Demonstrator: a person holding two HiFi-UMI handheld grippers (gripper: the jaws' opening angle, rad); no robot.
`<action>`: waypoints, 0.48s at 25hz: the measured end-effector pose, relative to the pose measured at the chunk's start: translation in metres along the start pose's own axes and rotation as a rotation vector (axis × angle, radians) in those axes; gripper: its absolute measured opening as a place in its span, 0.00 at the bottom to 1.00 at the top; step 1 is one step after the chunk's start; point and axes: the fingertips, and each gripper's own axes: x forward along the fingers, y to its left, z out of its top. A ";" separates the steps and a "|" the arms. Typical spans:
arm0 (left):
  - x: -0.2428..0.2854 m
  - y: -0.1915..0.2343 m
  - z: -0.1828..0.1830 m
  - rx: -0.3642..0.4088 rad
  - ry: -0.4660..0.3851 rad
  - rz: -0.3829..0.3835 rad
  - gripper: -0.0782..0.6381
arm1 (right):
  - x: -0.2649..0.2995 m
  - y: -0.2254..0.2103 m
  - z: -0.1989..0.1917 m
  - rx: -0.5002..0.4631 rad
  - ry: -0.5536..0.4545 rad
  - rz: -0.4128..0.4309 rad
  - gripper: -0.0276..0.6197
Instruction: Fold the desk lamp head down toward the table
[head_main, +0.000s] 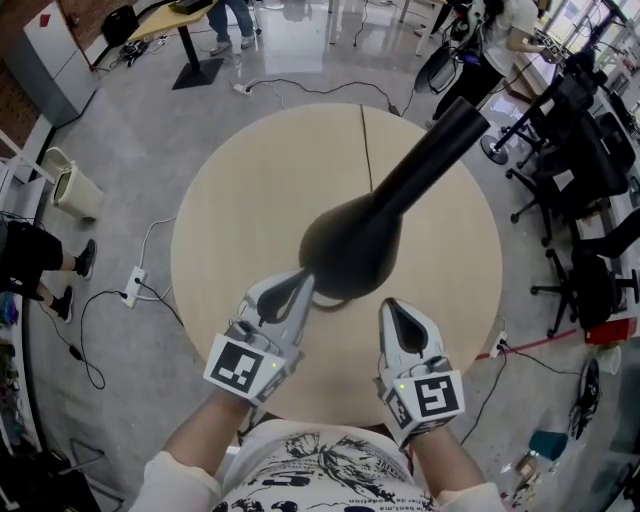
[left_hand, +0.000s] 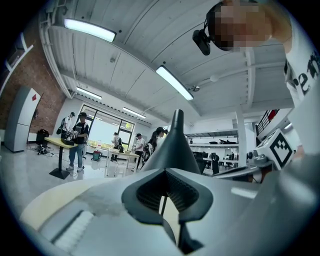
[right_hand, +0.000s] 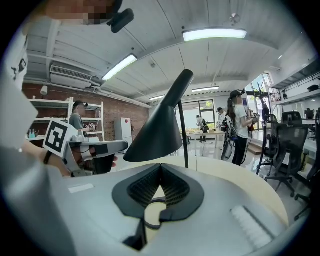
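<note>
A black desk lamp stands on the round wooden table (head_main: 240, 200). Its cone-shaped head (head_main: 350, 250) rises toward my head camera, with the neck (head_main: 440, 145) running up and right. My left gripper (head_main: 305, 282) is shut and empty, its tip at the head's left rim; whether they touch I cannot tell. My right gripper (head_main: 392, 308) is also shut and empty, just below and right of the head. The right gripper view shows the tilted lamp head (right_hand: 160, 130), its thin stem (right_hand: 185, 135) and the left gripper (right_hand: 100, 149) beside the shade. In the left gripper view the cone (left_hand: 175, 145) rises right ahead.
Black office chairs (head_main: 590, 180) stand at the right. A power strip (head_main: 132, 285) with cables and a bin (head_main: 75, 185) lie on the floor at the left. People stand at desks (left_hand: 75, 140) further off.
</note>
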 end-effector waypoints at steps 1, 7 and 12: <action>-0.002 0.000 0.004 0.001 -0.004 0.003 0.12 | -0.001 0.001 0.003 -0.002 -0.006 0.000 0.05; -0.024 -0.020 0.052 0.047 -0.078 0.013 0.12 | -0.016 0.009 0.033 -0.020 -0.070 -0.006 0.05; -0.049 -0.040 0.083 0.037 -0.150 0.020 0.12 | -0.033 0.024 0.053 -0.039 -0.124 -0.007 0.05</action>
